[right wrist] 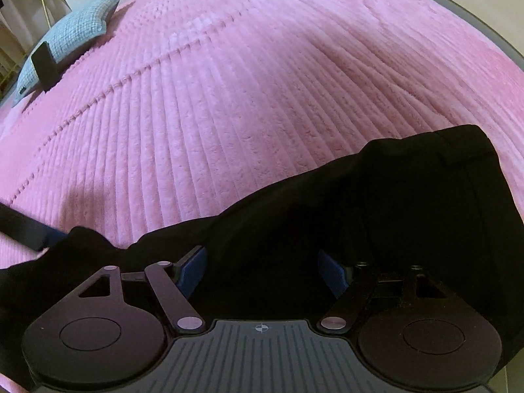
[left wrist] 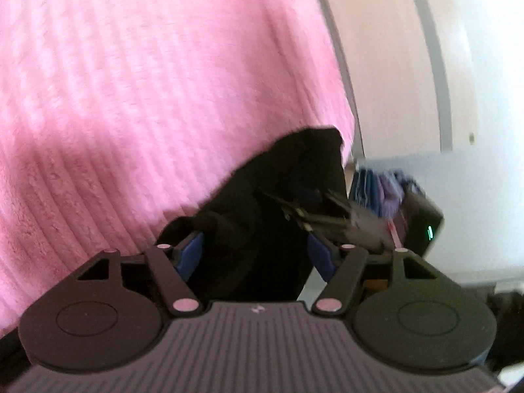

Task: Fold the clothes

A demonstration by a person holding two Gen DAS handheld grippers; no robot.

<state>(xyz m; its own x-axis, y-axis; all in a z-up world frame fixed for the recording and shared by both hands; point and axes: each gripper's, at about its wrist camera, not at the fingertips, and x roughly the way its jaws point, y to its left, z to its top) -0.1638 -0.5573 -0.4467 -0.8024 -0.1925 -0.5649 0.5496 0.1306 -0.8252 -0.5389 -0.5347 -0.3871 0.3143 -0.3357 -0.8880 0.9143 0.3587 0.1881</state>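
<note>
- Black garment (right wrist: 344, 203) lies along the near edge of your pink ribbed bedspread (right wrist: 229, 98); in the right wrist view its long axis runs from lower left up to upper right, ending in a squared corner with a small tab.
- Your right gripper (right wrist: 262, 268) has its jaws spread wide, blue pads (right wrist: 193, 268) on either side of the dark cloth. Whether the pads press on it, you cannot tell.
- Your left gripper (left wrist: 255, 255) is also spread, with a bunched fold of the garment (left wrist: 262, 213) between its blue pads (left wrist: 191, 252); contact there is unclear as well.
- Left view is motion-blurred: a dark device with a green light (left wrist: 422, 226) and some blue-purple things beside it stay hard to make out.
- Grey pillow (right wrist: 72, 32) sits at the far left corner of the bed, partly cut off.
</note>
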